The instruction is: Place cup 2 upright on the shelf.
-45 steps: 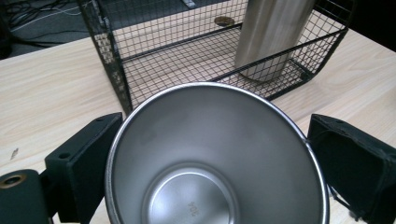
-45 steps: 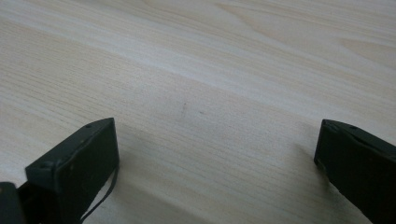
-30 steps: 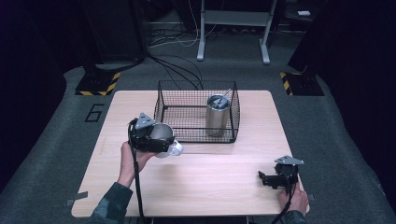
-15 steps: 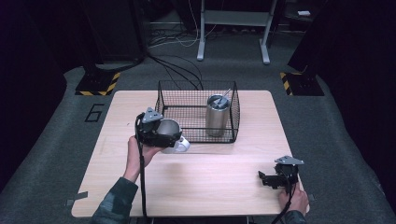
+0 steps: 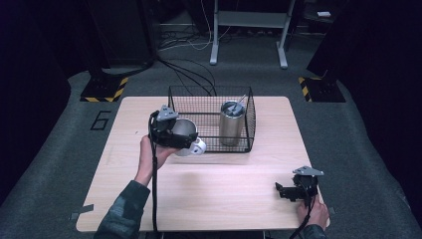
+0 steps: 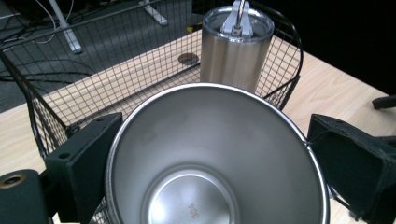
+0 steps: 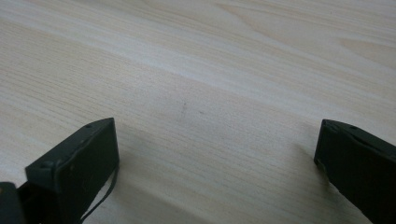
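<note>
High view: tumbler (image 5: pixel 232 122) inside wire basket (image 5: pixel 249 117)

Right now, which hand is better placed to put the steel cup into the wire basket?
Left. Its tool already grips the steel cup at the wire basket edge; the right tool rests open and empty near the table's front corner.

Steel cup (image 6: pixel 215 158) cut off by lower edge in left gripper view, its outer wall hidden behind the fingers (image 6: pixel 88 163); small stamped marking on cup floor too blurred to read.
</note>
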Available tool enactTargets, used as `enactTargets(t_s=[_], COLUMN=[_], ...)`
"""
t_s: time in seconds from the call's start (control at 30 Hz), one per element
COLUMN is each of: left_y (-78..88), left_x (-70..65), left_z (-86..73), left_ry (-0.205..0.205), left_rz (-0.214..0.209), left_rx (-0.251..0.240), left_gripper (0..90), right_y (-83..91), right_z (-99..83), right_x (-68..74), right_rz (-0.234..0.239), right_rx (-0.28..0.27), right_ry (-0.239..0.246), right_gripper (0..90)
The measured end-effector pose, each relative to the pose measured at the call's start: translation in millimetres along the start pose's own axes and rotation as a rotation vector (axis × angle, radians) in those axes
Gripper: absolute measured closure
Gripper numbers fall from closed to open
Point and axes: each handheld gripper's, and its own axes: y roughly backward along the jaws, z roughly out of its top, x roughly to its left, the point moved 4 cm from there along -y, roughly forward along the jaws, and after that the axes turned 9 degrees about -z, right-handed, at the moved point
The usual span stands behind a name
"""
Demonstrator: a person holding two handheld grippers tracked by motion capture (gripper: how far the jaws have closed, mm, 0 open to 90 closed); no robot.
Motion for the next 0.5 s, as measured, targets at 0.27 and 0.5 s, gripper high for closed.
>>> enactTargets(t_s=[0.27, 0.5], left_y=[-6.3, -12.0], left_x=[4.0, 9.9], left_z=[12.3, 21.3], left_ry=[-0.004, -0.001], left_rz=[0.002, 0.009], left_rx=[0.000, -0.002], left_gripper=[6.4, 6.5], right_y=[0.0, 0.0], right_z=[0.0, 0.0], right_x=[0.0, 0.0], right_rz=[0.000, 0.000], right_rx=[0.000, 0.000], right_ry=[0.000, 0.000], right_gripper=[0.0, 0.0])
